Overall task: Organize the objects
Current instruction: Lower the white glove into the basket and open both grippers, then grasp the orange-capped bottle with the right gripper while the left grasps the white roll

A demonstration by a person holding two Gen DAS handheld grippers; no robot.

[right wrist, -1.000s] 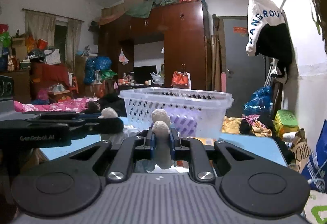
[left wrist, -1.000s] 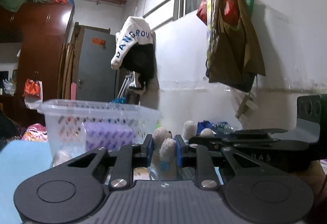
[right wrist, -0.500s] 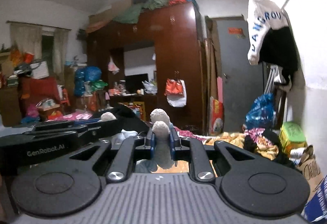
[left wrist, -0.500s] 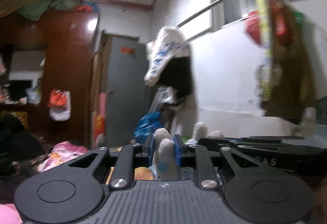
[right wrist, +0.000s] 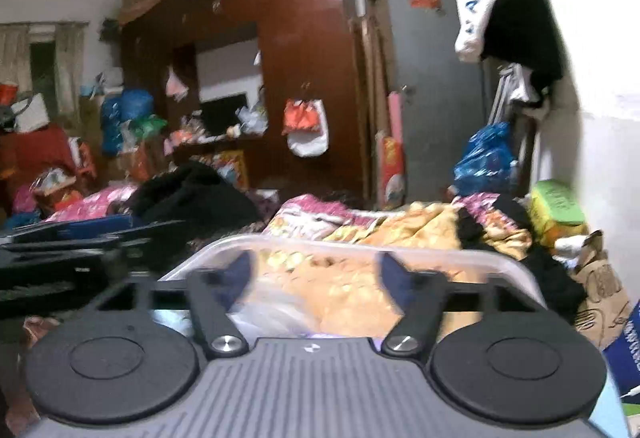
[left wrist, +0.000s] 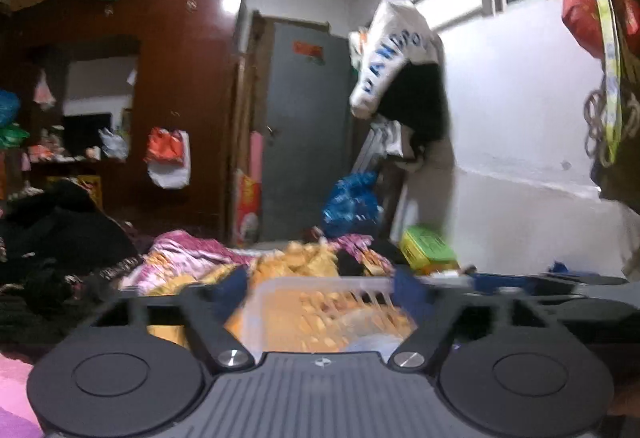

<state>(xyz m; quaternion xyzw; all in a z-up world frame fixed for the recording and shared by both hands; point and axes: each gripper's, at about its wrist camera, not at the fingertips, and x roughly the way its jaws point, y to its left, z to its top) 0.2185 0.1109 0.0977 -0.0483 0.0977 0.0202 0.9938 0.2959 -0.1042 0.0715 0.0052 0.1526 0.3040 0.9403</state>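
My left gripper (left wrist: 320,290) is open and empty, its blue-padded jaws spread wide just above the clear plastic basket (left wrist: 320,284). My right gripper (right wrist: 314,274) is open and empty too, over the same basket, whose rim (right wrist: 400,248) runs under its jaws. A pale plastic bag (right wrist: 272,312) lies inside the basket. The plush toy that both grippers held is out of sight. Each gripper shows in the other's view: the right one at the right edge (left wrist: 560,286), the left one at the left edge (right wrist: 72,238).
Beyond the basket lies a bed piled with yellow and pink bedding (right wrist: 400,222) and dark clothes (right wrist: 192,194). A brown wardrobe (right wrist: 296,58), a grey door (right wrist: 424,86) and a white wall with hanging clothes (left wrist: 400,70) stand behind. A green box (right wrist: 556,206) sits at the right.
Both grippers were shut on a plush toy; now both are open and the toy is gone from view. The basket has come directly under the jaws.
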